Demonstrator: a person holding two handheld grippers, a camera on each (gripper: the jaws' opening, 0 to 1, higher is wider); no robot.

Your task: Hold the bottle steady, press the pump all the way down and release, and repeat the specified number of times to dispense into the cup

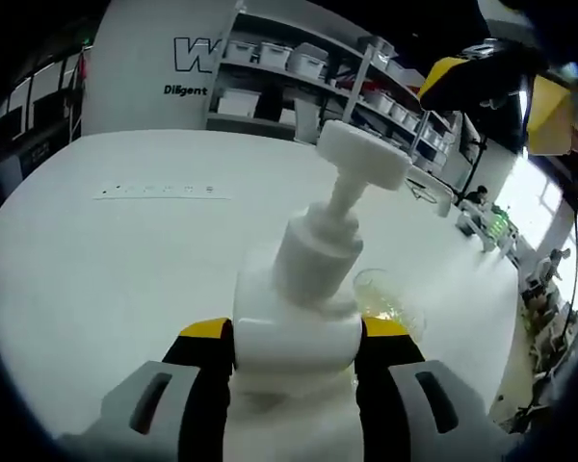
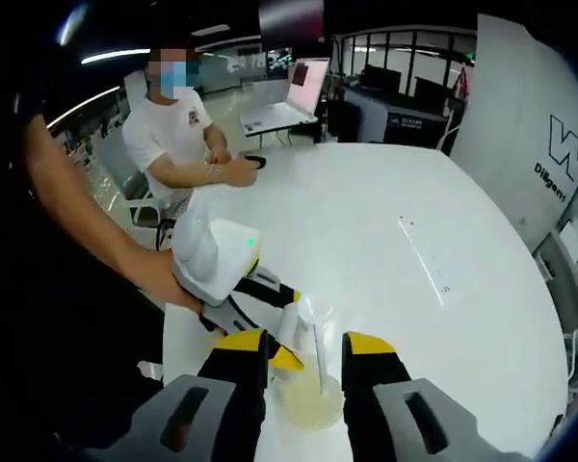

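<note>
White counter (image 1: 96, 260): broad and glossy, it carried the bottle and cup; a faint printed line of marks (image 1: 159, 190) lay across it well beyond the bottle.
Pillar (image 1: 159, 63): white, with dark lettering, it stood behind the counter in the left gripper view.
Shelves (image 1: 299, 82): racks of pale bins ran behind the counter beside the pillar.
Seated person (image 2: 178, 135): in a white shirt, at the far side of the counter in the right gripper view, arms resting at its edge.
Laptop (image 2: 289, 96): open, on the far part of the counter past that person.
Left gripper (image 1: 294, 337): its yellow-tipped jaws were clenched on the white bottle's body, one on each side; in the right gripper view it (image 2: 246, 298) reached in from the left, held by a bare forearm.
Right gripper (image 2: 303, 351): its jaws stood parted above the pump, touching nothing; in the left gripper view it (image 1: 482, 77) hung over and beyond the pump head.
Bottle (image 1: 299, 308): white, upright on the counter, gripped at its shoulder.
Pump (image 1: 361, 154): white, its stem raised, its flat head tilted toward the cup.
Cup (image 1: 385, 298): clear, just beside the bottle under the spout, holding a little yellowish liquid; in the right gripper view it (image 2: 313, 399) sat between the right jaws' tips.
</note>
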